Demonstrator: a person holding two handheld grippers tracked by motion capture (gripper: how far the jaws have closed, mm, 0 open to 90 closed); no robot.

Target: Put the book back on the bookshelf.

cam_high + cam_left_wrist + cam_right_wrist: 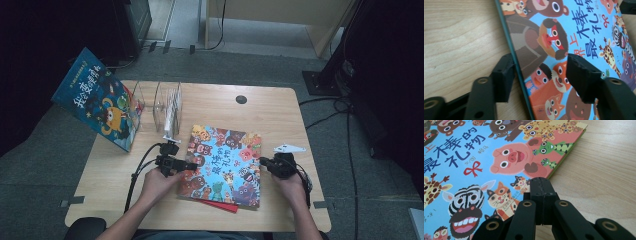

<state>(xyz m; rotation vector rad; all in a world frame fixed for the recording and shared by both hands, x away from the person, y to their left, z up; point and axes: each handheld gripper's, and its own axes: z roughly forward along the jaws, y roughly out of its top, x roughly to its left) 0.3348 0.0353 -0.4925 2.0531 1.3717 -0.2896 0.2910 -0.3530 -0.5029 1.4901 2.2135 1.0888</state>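
Note:
A picture book with cartoon animals on a blue cover lies flat on the wooden table. My left gripper sits at its left edge. In the left gripper view this gripper is open, one jaw on the bare wood and the other over the cover, with the book's green-edged side between them. My right gripper is at the book's right edge. In the right gripper view its jaws are shut together with nothing between them, tips at the cover near its border.
A red book peeks out under the picture book at the front. A clear file rack stands at the back left, and a blue book leans beside it over the table's left edge. A round cable hole lies farther back.

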